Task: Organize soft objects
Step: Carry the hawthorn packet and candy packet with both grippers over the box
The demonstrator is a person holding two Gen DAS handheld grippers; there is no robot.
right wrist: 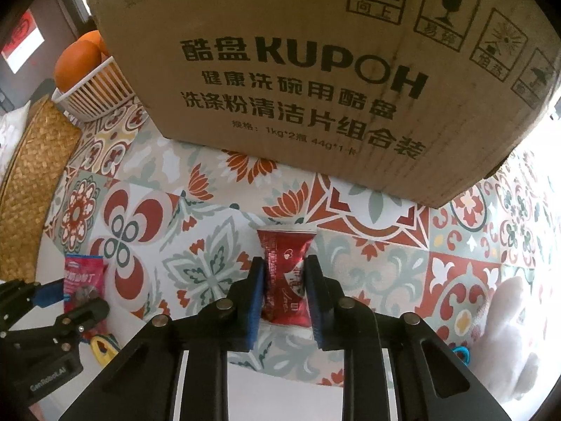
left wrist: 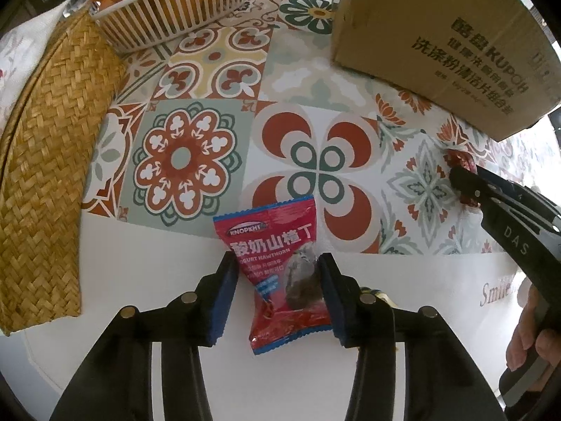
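Observation:
A pink-red yogurt hawthorn snack packet [left wrist: 277, 273] lies on the patterned tablecloth [left wrist: 196, 70] between the blue pads of my left gripper [left wrist: 277, 273]; the pads touch its sides. It also shows in the right wrist view [right wrist: 84, 280]. A dark red snack packet [right wrist: 285, 277] is between the pads of my right gripper [right wrist: 285, 280], which press its sides. In the left wrist view the right gripper [left wrist: 466, 179] is at the right with that dark red packet [left wrist: 461, 161].
A cardboard box [right wrist: 298, 80] stands right behind the dark red packet. A white basket of oranges [left wrist: 168, 7] is at the back left. A woven straw mat [left wrist: 45, 161] lies along the left. A white soft thing [right wrist: 512, 322] lies at the right.

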